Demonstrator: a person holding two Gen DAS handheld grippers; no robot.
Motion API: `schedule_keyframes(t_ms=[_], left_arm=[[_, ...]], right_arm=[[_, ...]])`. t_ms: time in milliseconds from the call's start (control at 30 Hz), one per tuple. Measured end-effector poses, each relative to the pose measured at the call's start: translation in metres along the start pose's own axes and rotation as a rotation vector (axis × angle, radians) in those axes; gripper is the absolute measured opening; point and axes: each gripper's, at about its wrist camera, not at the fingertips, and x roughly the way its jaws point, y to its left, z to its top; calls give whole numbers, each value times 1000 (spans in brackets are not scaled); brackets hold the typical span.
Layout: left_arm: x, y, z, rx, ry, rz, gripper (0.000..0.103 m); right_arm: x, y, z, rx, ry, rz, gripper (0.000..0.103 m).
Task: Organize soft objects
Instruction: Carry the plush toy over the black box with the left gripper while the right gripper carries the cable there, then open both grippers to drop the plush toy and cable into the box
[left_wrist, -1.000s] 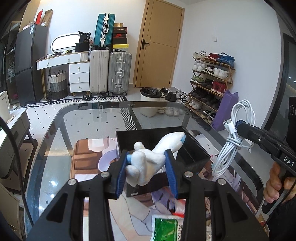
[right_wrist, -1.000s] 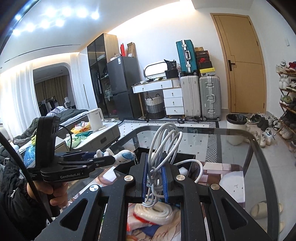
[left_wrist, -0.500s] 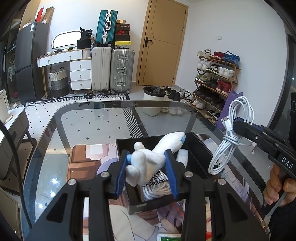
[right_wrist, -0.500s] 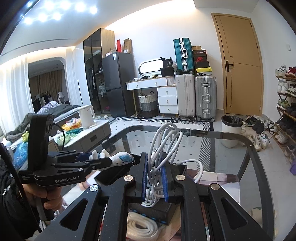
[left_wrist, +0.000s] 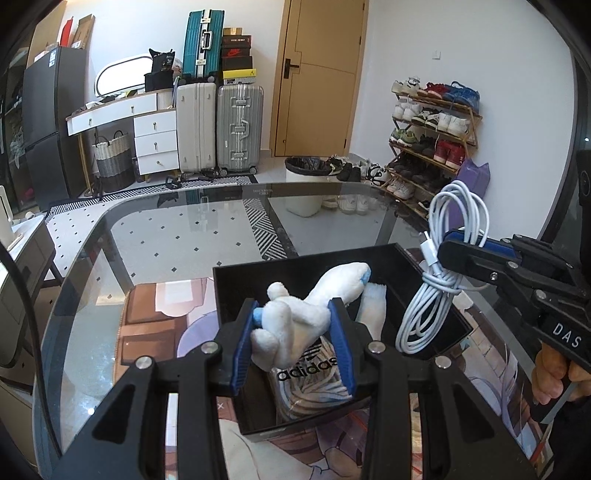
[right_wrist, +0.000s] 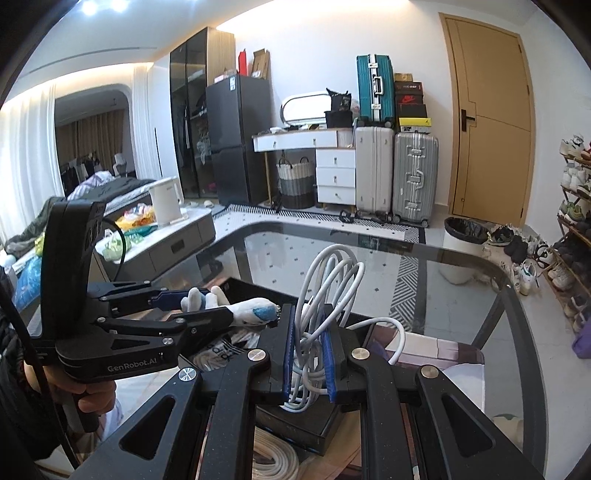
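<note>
Jaws grip plush toy (left_wrist: 295, 321) and cable (right_wrist: 314, 332); left view shows box (left_wrist: 258, 273).

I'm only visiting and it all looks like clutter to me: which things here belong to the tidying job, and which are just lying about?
In the job:
- white plush toy, gripped by the left claw
- white cable coil, gripped by the right claw
- black box

Lying about:
- suitcases
- shoe rack
- bin

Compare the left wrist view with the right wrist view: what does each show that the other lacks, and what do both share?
Left wrist only: the inside of the black box, with a printed bag and a white sock in it.

Right wrist only: the bed, white kettle and a white coil below the jaws.

Both: the plush toy in the left gripper, the white cable in the right gripper, and the glass table.
</note>
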Motion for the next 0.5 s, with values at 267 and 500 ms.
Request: schedule_keyframes(t_ms=[267, 500], left_arm=[[10, -8, -4, 42, 33, 31, 39], [4, -10, -5, 40, 36, 7, 54]], right_arm=[[37, 5, -5, -6, 100, 17, 13], [50, 9, -8, -30, 137, 10, 31]])
